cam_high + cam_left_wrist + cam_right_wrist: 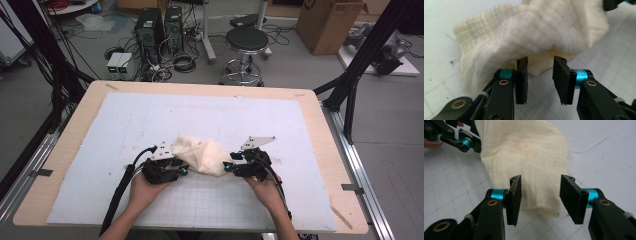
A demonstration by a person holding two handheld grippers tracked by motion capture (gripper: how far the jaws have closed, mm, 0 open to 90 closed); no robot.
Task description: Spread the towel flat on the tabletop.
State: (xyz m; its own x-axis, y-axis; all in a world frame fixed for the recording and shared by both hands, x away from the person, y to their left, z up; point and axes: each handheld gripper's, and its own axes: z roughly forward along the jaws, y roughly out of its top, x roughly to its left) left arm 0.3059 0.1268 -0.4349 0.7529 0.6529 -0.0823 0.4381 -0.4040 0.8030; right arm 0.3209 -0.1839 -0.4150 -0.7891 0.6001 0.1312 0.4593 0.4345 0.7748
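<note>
A crumpled cream cloth (202,155) lies on the white gridded mat (125,120), near its front middle. My left gripper (183,170) sits at the cloth's left end and my right gripper (227,167) at its right end. In the left gripper view the left gripper (541,62) is open, its tips just short of the cloth (531,32); a low fold lies ahead of the gap. In the right gripper view the right gripper (541,180) is open, its jaws standing either side of the cloth's (526,150) narrow end without pressing it. The left gripper (470,143) shows at the far corner.
The mat covers a wooden table (320,125). Beyond the table are a black stool (246,40), computer towers (150,30) with cables and a cardboard box (327,22). Black frame posts (360,60) stand at the right.
</note>
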